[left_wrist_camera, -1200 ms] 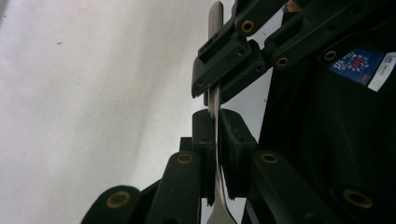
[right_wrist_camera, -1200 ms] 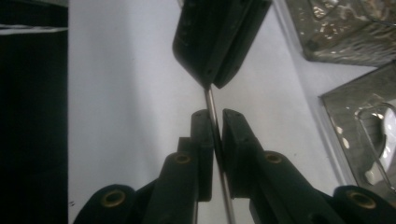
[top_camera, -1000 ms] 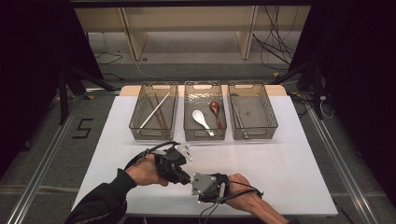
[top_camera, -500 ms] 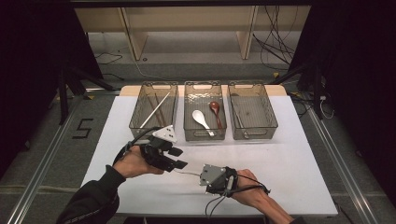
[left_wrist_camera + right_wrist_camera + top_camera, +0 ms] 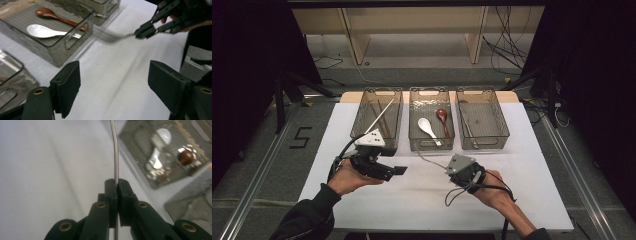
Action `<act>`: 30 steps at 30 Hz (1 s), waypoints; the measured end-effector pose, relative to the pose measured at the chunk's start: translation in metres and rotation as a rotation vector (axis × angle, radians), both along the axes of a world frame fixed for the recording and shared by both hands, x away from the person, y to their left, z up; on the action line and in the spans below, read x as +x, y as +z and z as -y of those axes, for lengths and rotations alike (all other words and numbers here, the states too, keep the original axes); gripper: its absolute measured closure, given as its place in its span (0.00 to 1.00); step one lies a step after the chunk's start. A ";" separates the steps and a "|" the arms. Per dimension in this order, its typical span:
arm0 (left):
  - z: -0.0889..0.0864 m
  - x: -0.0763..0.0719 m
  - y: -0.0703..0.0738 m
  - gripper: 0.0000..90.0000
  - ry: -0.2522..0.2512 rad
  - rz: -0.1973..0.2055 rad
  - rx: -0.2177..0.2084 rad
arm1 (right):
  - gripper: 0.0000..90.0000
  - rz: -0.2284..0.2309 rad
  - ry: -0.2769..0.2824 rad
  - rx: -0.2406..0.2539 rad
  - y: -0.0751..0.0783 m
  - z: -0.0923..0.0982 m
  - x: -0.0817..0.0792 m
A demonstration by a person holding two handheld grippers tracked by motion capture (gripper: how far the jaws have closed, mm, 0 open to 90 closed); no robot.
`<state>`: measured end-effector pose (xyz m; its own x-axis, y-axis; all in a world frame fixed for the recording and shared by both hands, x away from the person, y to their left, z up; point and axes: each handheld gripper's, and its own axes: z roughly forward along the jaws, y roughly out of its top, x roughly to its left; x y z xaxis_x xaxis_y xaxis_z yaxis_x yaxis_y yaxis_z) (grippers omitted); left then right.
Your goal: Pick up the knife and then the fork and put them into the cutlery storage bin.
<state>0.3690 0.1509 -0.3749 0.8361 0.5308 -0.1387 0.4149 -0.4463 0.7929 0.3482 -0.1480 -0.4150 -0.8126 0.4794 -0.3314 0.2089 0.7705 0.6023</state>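
Observation:
A metal fork (image 5: 431, 159) hangs just above the white table, its tines (image 5: 110, 37) near the middle bin. My right gripper (image 5: 449, 168) is shut on the fork's thin handle (image 5: 115, 157); the jaws press together around it (image 5: 116, 182). In the left gripper view the right gripper (image 5: 143, 31) shows with the fork sticking out of it. My left gripper (image 5: 397, 171) lies to the left, pointing right. Its jaws (image 5: 115, 70) have just been opening and stand wide with nothing between them.
Three clear bins stand in a row at the back of the white table (image 5: 532, 200). The left bin (image 5: 362, 131) holds chopsticks (image 5: 381, 117). The middle bin (image 5: 432, 145) holds a white spoon (image 5: 428, 129) and a brown spoon (image 5: 443, 120). The right bin (image 5: 499, 122) stands beside it.
The two hands have drawn apart, the left to the left and the right to the right. The left jaws have spread open. The fork has stayed in the right gripper.

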 end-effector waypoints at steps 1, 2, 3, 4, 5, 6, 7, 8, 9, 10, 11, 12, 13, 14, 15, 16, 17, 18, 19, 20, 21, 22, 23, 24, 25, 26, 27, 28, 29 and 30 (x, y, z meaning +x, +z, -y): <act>-0.003 -0.001 -0.002 0.27 0.018 0.002 -0.013 | 0.98 0.001 -0.022 0.020 0.002 0.005 0.003; -0.006 -0.001 -0.005 0.27 0.036 0.000 -0.029 | 0.98 -0.002 -0.042 0.036 0.004 0.009 0.007; -0.009 -0.002 -0.007 0.27 0.050 0.001 -0.039 | 0.98 -0.007 -0.071 0.056 0.007 0.014 0.011; -0.011 -0.003 -0.008 0.26 0.059 0.001 -0.046 | 0.98 -0.013 -0.089 0.071 0.009 0.019 0.014; -0.013 -0.003 -0.010 0.25 0.072 -0.001 -0.057 | 0.98 -0.015 -0.105 0.084 0.010 0.021 0.016; -0.016 -0.004 -0.012 0.25 0.084 0.003 -0.057 | 0.98 -0.018 -0.120 0.098 0.012 0.026 0.020; -0.018 -0.005 -0.014 0.24 0.095 0.003 -0.062 | 0.98 -0.021 -0.141 0.116 0.014 0.030 0.024; -0.020 -0.006 -0.015 0.24 0.106 0.007 -0.064 | 0.98 -0.026 -0.158 0.127 0.015 0.034 0.027; -0.021 -0.006 -0.016 0.24 0.112 0.015 -0.066 | 0.98 -0.028 -0.174 0.135 0.016 0.038 0.030; -0.024 -0.007 -0.017 0.24 0.124 0.019 -0.071 | 0.98 -0.031 -0.186 0.142 0.018 0.041 0.032; -0.026 -0.008 -0.018 0.24 0.131 0.022 -0.081 | 0.98 -0.037 -0.207 0.156 0.020 0.045 0.036; -0.028 -0.008 -0.019 0.24 0.140 0.027 -0.084 | 0.98 -0.038 -0.226 0.168 0.021 0.049 0.040; -0.030 -0.008 -0.019 0.24 0.148 0.031 -0.086 | 0.98 -0.046 -0.245 0.179 0.023 0.053 0.043; -0.032 -0.009 -0.020 0.23 0.162 0.033 -0.095 | 0.98 -0.048 -0.261 0.188 0.025 0.055 0.046; -0.034 -0.010 -0.021 0.23 0.173 0.039 -0.095 | 0.98 -0.047 -0.276 0.198 0.027 0.059 0.050; -0.035 -0.010 -0.022 0.23 0.181 0.043 -0.100 | 0.98 -0.051 -0.294 0.215 0.030 0.063 0.056; -0.036 -0.011 -0.023 0.23 0.187 0.051 -0.104 | 0.98 -0.052 -0.309 0.220 0.031 0.065 0.060; -0.038 -0.013 -0.023 0.23 0.191 0.057 -0.104 | 0.98 -0.052 -0.329 0.226 0.034 0.068 0.065; -0.040 -0.014 -0.024 0.22 0.195 0.058 -0.101 | 0.98 -0.059 -0.350 0.241 0.036 0.072 0.071; -0.041 -0.014 -0.024 0.22 0.198 0.060 -0.101 | 0.98 -0.067 -0.369 0.253 0.038 0.075 0.076; -0.043 -0.016 -0.024 0.21 0.201 0.067 -0.107 | 0.98 -0.070 -0.382 0.258 0.039 0.077 0.080; -0.045 -0.017 -0.025 0.21 0.205 0.074 -0.110 | 0.98 -0.073 -0.402 0.267 0.040 0.079 0.086; -0.046 -0.018 -0.026 0.21 0.213 0.082 -0.112 | 0.98 -0.078 -0.424 0.279 0.041 0.083 0.092; -0.047 -0.019 -0.027 0.20 0.220 0.086 -0.117 | 0.98 -0.081 -0.440 0.289 0.042 0.085 0.097; -0.049 -0.020 -0.028 0.20 0.221 0.088 -0.116 | 0.98 -0.086 -0.458 0.297 0.043 0.088 0.101; -0.049 -0.020 -0.029 0.20 0.224 0.086 -0.115 | 0.98 -0.093 -0.475 0.302 0.043 0.090 0.105; -0.050 -0.020 -0.030 0.20 0.230 0.091 -0.108 | 0.98 -0.096 -0.484 0.302 0.043 0.092 0.108; -0.051 -0.020 -0.031 0.19 0.232 0.093 -0.107 | 0.98 -0.099 -0.502 0.304 0.043 0.093 0.113; -0.052 -0.021 -0.031 0.19 0.238 0.095 -0.111 | 0.98 -0.102 -0.509 0.303 0.043 0.094 0.116; -0.053 -0.021 -0.031 0.19 0.241 0.096 -0.115 | 0.97 -0.108 -0.520 0.303 0.043 0.095 0.119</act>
<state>0.3477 0.2035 -0.4064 0.6999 0.7012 -0.1359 0.4190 -0.2490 0.8732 0.4676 -0.2429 -0.3718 -0.4686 0.8822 -0.0471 0.5837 0.3492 0.7330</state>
